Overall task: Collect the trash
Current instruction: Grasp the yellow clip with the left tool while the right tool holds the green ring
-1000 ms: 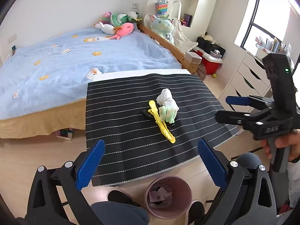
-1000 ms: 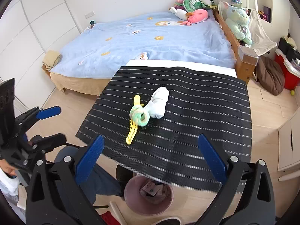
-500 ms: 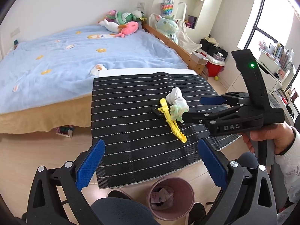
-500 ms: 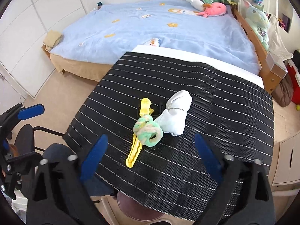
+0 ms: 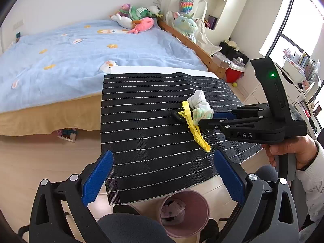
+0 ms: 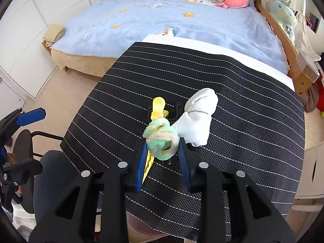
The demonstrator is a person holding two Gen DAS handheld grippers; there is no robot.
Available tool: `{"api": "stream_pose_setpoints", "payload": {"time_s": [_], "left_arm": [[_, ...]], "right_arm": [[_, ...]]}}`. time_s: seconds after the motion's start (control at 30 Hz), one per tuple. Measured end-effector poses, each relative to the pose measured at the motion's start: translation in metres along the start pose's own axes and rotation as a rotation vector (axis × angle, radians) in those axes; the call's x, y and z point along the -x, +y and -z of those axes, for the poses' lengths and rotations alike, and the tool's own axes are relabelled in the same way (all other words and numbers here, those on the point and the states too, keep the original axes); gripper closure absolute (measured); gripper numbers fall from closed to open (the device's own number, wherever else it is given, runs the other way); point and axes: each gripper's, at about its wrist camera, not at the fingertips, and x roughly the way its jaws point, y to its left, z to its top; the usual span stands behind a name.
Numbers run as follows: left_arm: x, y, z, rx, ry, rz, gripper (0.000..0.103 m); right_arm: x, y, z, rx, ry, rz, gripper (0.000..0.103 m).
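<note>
The right gripper [image 6: 162,154] has its blue pads on either side of the fuzzy green scrunchie [image 6: 161,139], and its jaws have just been closing; the pads [image 6: 183,154] look pressed against the scrunchie's flanks. The scrunchie sits at the near end of the little pile on the striped black mat [image 6: 232,121], touching the white rolled sock [image 6: 197,117] on its right and lying over the yellow hair clip [image 6: 157,109], with a black clip [image 5: 176,115] just behind.

The likeliest slip, I judge, is a snag. The scrunchie appears looped over the yellow hair clip, whose tail runs under the left pad, so a lift could drag the clip along or pinch it and let it drop short of the pink waste bin [image 5: 183,212], which stands on the floor just below the mat's near edge. A soft, springy scrunchie may also squirm out of a shallow grip. Whether the scrunchie counts as trash at all is unclear.

The left gripper [image 5: 162,174] hangs above the mat's near edge with its jaws spread wide and nothing between them.

Compared with a second ago, the right gripper has come down from well above the mat's near edge onto the pile, and its jaws have gone from wide open to narrow. The pile and bin lie as before.
</note>
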Motion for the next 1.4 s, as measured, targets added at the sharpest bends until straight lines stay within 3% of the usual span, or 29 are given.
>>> {"api": "stream_pose_setpoints", "payload": {"time_s": [0.5,0.77,1.13,1.4], "left_arm": [[-0.001,-0.012,-0.003,-0.029,0.004,-0.002,0.008],[-0.005,-0.028,-0.014,-0.053,0.017,-0.014,0.008],[-0.038,-0.05,-0.036,-0.054,0.098,-0.038,0.008],[-0.08,-0.061,-0.04,-0.07,0.178,-0.122,0.008]], "right_arm": [[0.039,-0.007,0.006,-0.041,-0.087,-0.046,0.077],[0.062,-0.027,0.019,-0.09,-0.119,-0.01,0.076],[0.073,-0.048,0.038,-0.14,-0.141,-0.005,0.077],[0.081,-0.057,0.045,-0.157,-0.158,-0.013,0.077]]}}
